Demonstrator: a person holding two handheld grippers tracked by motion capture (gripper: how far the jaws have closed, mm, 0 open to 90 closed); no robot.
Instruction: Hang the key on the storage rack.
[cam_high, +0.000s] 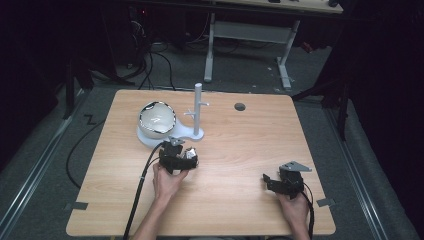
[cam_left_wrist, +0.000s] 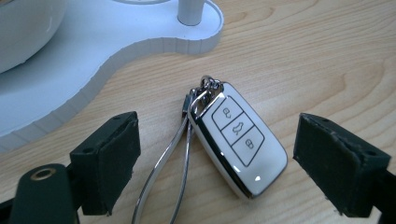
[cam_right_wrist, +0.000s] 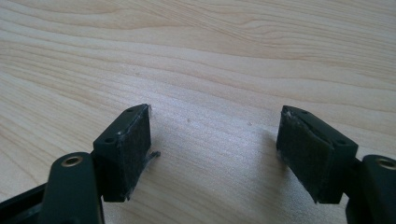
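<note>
A white car key fob (cam_left_wrist: 238, 144) with three buttons and a chrome trim lies flat on the wooden table, and a metal ring loop (cam_left_wrist: 163, 172) trails from its top end. My left gripper (cam_left_wrist: 224, 161) is open, its two black jaws standing on either side of the fob without touching it. In the high view the left gripper (cam_high: 181, 156) sits just in front of the white stand's base (cam_high: 167, 137), with the fob (cam_high: 190, 153) at its tip. My right gripper (cam_high: 269, 180) rests open near the table's front right, with bare wood between its jaws (cam_right_wrist: 215, 149).
The white stand (cam_high: 198, 107) has an upright post with small pegs, and a white bowl (cam_high: 157, 119) sits on its base (cam_left_wrist: 93, 56). A dark round hole (cam_high: 240, 106) lies at the table's far side. Cables trail off the front-left edge. A desk frame stands on the floor behind.
</note>
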